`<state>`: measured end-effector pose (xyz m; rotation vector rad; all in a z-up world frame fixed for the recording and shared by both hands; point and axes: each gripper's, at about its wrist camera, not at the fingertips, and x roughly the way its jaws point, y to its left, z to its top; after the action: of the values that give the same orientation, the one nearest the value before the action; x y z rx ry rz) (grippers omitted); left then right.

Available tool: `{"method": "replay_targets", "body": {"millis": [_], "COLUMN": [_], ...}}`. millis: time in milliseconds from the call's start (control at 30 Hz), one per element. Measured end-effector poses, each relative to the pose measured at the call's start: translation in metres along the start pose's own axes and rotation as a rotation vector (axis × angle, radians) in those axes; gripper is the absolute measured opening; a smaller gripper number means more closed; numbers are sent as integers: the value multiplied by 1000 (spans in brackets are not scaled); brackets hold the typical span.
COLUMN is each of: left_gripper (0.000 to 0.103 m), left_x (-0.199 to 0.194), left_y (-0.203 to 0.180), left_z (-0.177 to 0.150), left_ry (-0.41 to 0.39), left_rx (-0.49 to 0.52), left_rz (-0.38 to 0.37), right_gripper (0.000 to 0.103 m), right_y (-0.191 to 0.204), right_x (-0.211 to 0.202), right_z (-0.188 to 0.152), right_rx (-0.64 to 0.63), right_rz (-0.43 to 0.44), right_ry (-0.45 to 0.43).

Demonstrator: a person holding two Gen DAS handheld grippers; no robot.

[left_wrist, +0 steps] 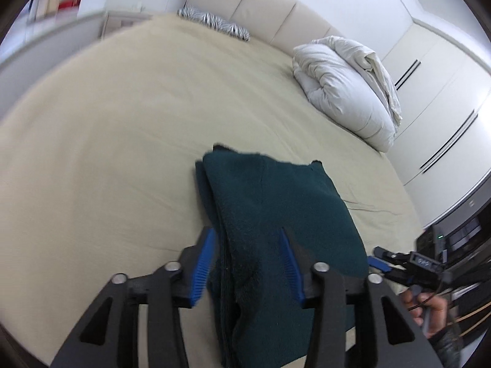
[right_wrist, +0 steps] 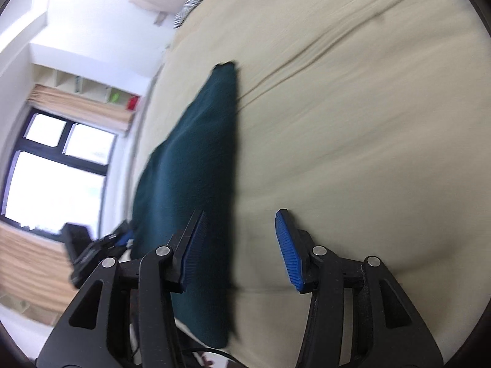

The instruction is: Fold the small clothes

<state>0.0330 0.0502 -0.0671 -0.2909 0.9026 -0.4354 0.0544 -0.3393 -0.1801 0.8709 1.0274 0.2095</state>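
Note:
A dark green fleece garment (left_wrist: 276,208) lies folded into a long narrow strip on the beige bed sheet (left_wrist: 107,153). My left gripper (left_wrist: 246,233) hovers over its near end. The jaws stand apart, the left pad beside the cloth's edge and the right pad above the cloth, neither pressing it. In the right wrist view the same garment (right_wrist: 190,159) runs away from me. My right gripper (right_wrist: 241,213) is open, its left pad over the cloth's right edge and its right pad over bare sheet (right_wrist: 353,122). A hand (left_wrist: 429,309) holds the right gripper at the far right of the left wrist view.
A bundled white duvet (left_wrist: 343,92) sits at the back right of the bed, and a zebra-striped pillow (left_wrist: 214,24) lies by the cream headboard (left_wrist: 270,3). White wardrobe doors (left_wrist: 435,92) and dark equipment (left_wrist: 460,236) stand to the right. A window (right_wrist: 55,168) is beyond the bed's left side.

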Motion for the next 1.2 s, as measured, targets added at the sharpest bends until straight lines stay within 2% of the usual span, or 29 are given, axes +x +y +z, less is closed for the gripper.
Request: {"method": "replay_targets", "body": {"millis": [33,100,133,200,233,300,333,400,467,567,700,800,867,1033,1133,1200], "left_gripper": [56,73,78,99,103,103,103,103,103,103,103,103,103,103,103,103], "left_x": [-8,-28,-37,-56,-63,-75,-81,-84,-89,-101,-118,-118,-108,-82,-68,-58], "left_y": [-8,-26,-31,-49,-55,-67,-69,-76,-80,-85,-94,-97,-96,-84,-75,-71], "left_z": [0,-2,-3,-7,-9,-13,-13,-13,-14,-16,-20,-22,-20,-16,-19,-23], "left_ry": [-40,-135,-176,-281,-321,-395,-413,-427,-443,-500,-596,-555,-457,-304,-240,-195], "left_rx": [29,94,123,195,220,268,292,313,321,314,337,349,337,278,231,215], "left_rz": [31,88,111,182,200,240,245,271,298,347,437,480,553,546,502,496], "right_gripper": [47,47,47,47,48,51,54,59,71,75,79,87,95,99,103,103], "right_y": [1,9,15,37,52,78,60,88,109,140,157,169,178,209,224,231], "right_x": [-8,-22,-26,-36,-40,-48,-67,-73,-80,-85,-88,-89,-98,-126,-131,-132], "right_z": [-2,-6,-9,-17,-21,-30,-22,-32,-40,-48,-57,-63,-73,-102,-110,-113], "right_rx": [-1,-39,-62,-133,-170,-257,-296,-374,-422,-464,-495,-513,-555,-690,-716,-711], "right_rz": [-26,-64,-85,-139,-167,-221,-238,-282,-275,-230,-210,-264,-290,-369,-415,-416], "right_ry": [-21,-65,-82,-127,-150,-205,-225,-278,-320,-357,-396,-462,-517,-654,-667,-636]}}
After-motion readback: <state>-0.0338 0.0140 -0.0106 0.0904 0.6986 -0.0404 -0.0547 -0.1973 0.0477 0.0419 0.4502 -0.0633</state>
